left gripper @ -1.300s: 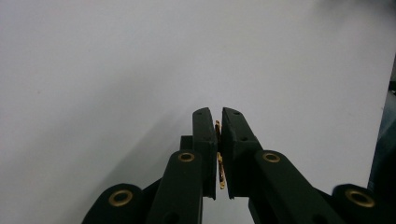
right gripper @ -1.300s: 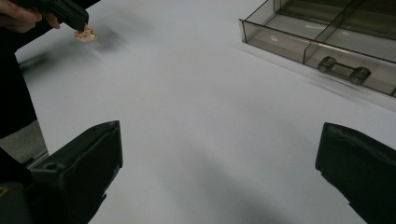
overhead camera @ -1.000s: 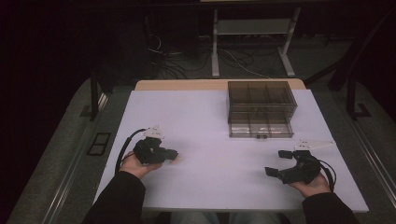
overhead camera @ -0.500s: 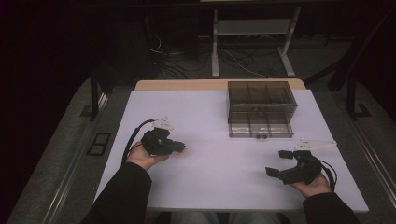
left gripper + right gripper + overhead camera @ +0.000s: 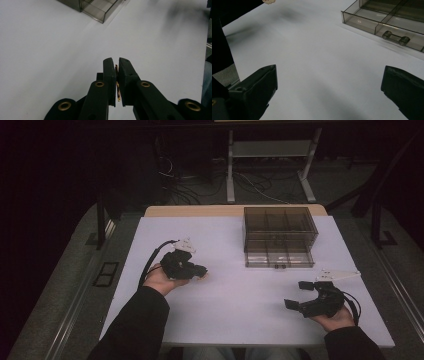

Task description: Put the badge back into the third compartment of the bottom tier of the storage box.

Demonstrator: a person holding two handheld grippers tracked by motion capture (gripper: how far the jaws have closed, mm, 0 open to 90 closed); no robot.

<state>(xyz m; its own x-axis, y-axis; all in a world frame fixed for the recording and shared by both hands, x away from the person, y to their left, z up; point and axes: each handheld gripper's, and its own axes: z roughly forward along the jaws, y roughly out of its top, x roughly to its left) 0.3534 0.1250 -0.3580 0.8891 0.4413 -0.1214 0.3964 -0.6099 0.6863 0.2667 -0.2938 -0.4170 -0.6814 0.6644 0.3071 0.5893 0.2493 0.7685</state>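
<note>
My left gripper (image 5: 200, 270) is held over the white table top (image 5: 235, 310) at the left, jaws pointing right. In the left gripper view the left gripper (image 5: 117, 62) is shut on a thin gold-brown strip (image 5: 116, 83) that stands on edge between the pads. At the front right my right gripper (image 5: 298, 295) hangs low over the table with its jaws wide apart. Nothing lies between them in the right gripper view (image 5: 329, 92).
A smoky see-through box (image 5: 280, 227) with compartments stands at the back right. Its lowest drawer (image 5: 372, 23) is pulled out, with a small handle (image 5: 395, 38) at the front. A corner of the box (image 5: 95, 8) lies far ahead of the left jaws.
My left gripper has moved away from the person and a little to the right, still shut. The right gripper has stayed put.
</note>
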